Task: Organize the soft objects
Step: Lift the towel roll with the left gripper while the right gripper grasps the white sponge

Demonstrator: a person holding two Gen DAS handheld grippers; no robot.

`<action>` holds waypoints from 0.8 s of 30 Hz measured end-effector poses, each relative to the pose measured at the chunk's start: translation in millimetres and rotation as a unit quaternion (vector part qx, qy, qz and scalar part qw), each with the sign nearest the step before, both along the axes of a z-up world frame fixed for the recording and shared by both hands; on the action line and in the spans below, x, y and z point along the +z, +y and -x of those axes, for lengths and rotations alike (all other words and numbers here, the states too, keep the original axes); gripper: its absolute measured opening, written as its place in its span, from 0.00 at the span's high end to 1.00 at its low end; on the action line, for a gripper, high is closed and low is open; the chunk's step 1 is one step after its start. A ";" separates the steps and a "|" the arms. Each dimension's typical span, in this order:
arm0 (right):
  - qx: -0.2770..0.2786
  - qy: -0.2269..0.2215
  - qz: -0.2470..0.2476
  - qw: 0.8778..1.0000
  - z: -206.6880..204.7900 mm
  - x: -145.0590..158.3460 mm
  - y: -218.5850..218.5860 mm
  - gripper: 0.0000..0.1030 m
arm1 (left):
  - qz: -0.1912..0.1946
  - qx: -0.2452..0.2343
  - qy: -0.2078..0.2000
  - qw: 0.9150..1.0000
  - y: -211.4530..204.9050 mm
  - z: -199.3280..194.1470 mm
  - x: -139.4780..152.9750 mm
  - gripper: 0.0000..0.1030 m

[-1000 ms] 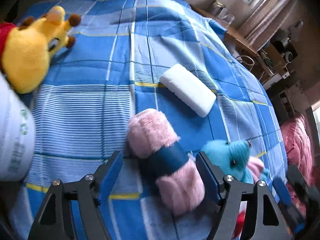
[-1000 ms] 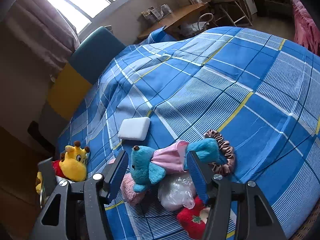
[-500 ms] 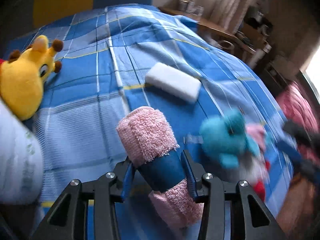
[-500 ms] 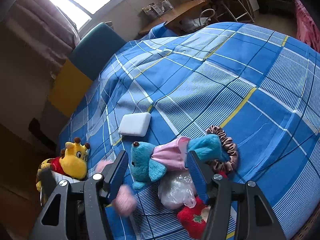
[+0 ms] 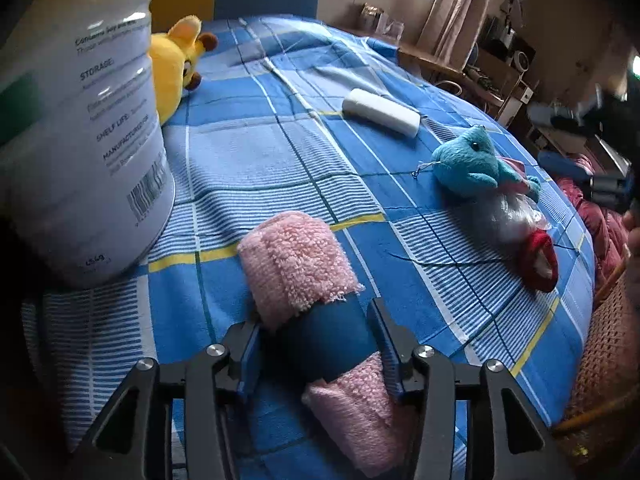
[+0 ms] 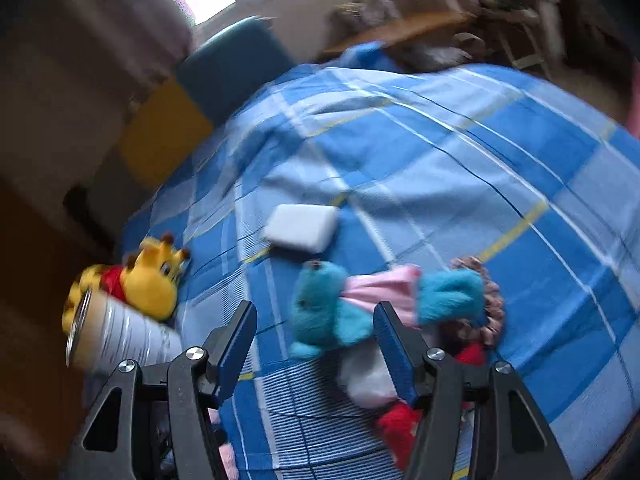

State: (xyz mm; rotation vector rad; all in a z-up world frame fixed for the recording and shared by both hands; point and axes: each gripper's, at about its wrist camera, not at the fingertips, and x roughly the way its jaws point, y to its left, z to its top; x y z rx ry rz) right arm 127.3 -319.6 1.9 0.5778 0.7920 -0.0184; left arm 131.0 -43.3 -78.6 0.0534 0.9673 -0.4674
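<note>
My left gripper [image 5: 320, 344] is shut on a rolled pink towel [image 5: 296, 264] with a dark blue band, held low over the blue plaid bedspread [image 5: 260, 152]. A white canister [image 5: 80, 128] stands close at the left. A teal plush toy [image 5: 472, 162] lies at the right with a clear plastic bag [image 5: 506, 216] and a red item [image 5: 538, 260]. My right gripper [image 6: 316, 332] is open and empty above the teal plush toy [image 6: 328, 312]. A yellow giraffe plush [image 6: 152, 276] lies by the canister [image 6: 116, 340]. A white pad [image 6: 300, 228] lies mid-bed.
A brown scrunchie [image 6: 492, 300] lies under the teal plush's far end. A blue and yellow headboard [image 6: 208, 92] stands behind the bed. A wooden desk with clutter [image 5: 460, 64] stands beyond the bed's right side. The right wrist view is motion-blurred.
My left gripper closed on the pink towel, lifted it and carried it left toward the white canister. The right gripper shifted with its view blurring and stays open.
</note>
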 end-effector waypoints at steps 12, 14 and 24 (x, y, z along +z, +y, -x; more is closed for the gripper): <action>0.230 0.099 0.232 0.940 -143.5 -9.5 60.9 0.40 | 0.045 0.013 -0.016 0.999 7.0 5.3 -1.9 0.50; 0.244 0.132 0.262 0.924 -167.1 -25.5 64.1 0.40 | 0.048 0.013 -0.016 0.999 8.2 6.0 -1.7 0.50; 0.290 0.204 0.318 0.879 -220.3 -70.4 70.0 0.32 | 0.072 0.016 -0.013 0.997 12.4 4.0 -3.8 0.49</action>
